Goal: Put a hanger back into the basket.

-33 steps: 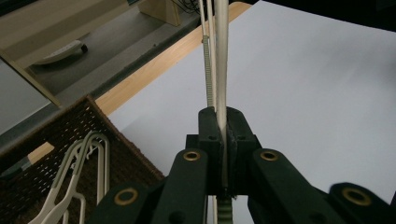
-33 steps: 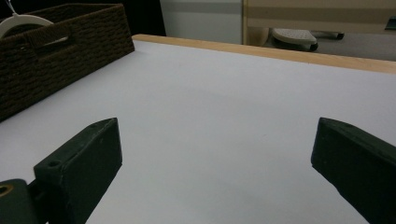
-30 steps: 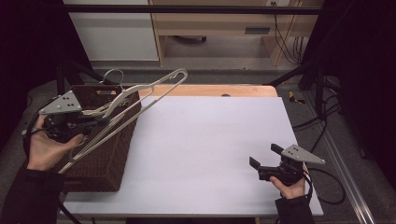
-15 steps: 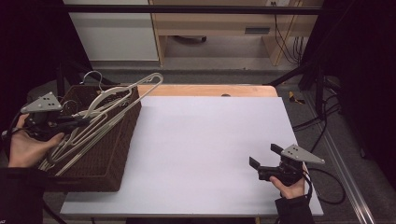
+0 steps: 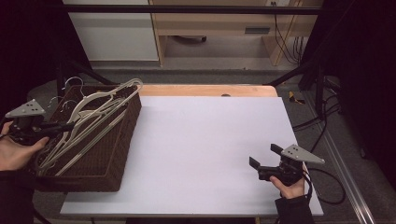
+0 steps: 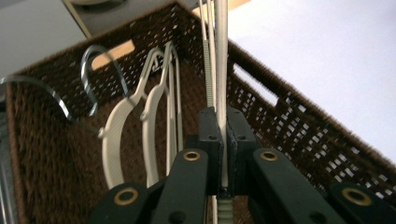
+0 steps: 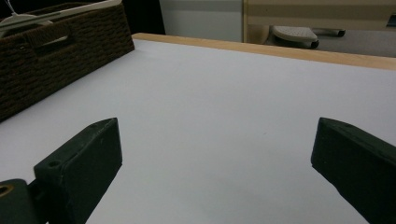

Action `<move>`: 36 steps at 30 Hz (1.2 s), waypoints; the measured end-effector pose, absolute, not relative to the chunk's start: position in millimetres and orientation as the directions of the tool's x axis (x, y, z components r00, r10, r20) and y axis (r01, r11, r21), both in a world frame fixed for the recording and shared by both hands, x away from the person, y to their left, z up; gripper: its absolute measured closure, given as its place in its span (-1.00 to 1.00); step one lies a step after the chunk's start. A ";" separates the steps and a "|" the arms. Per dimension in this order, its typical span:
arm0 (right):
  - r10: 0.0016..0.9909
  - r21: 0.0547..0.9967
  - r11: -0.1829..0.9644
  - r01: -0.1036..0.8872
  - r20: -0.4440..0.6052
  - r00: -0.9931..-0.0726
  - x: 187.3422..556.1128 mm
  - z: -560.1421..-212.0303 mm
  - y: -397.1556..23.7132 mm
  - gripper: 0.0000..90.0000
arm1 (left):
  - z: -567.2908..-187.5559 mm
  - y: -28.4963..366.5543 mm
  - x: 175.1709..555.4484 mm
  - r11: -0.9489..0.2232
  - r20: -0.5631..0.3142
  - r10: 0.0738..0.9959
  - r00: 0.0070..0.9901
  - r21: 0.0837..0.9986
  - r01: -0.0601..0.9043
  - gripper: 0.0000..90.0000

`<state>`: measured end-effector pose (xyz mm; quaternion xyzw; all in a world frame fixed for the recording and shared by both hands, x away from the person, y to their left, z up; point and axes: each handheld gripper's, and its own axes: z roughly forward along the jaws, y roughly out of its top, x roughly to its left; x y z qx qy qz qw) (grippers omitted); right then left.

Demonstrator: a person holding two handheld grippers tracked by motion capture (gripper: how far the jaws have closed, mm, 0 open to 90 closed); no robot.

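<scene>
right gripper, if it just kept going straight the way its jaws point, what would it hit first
Probably nothing on the table: the right gripper, jaws open, points across the bare white table. The brown wicker basket sits well off to the left of its line. Beyond lies the table's wooden far edge, though depth is hard to judge.

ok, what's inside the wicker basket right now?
Cream plastic hangers with metal hooks, stacked inside the brown wicker basket. The left gripper clamps one hanger's bar. The basket floor beneath the pile is mostly covered.
</scene>
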<state>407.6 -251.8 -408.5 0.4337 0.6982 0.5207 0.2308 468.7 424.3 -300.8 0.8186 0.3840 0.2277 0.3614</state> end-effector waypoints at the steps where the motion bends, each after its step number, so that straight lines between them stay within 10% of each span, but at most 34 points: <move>1: 0.846 0.927 0.082 0.365 0.129 -0.517 407.6 -408.5 -251.8 -0.95 | -300.8 424.3 468.7 -0.444 0.095 0.793 0.601 0.767 0.464 0.93; 36: 0.846 0.926 0.079 0.368 0.132 -0.516 407.5 -408.5 -251.0 -0.95 | -372.0 433.1 487.0 -0.399 0.058 0.885 0.462 0.605 0.689 0.88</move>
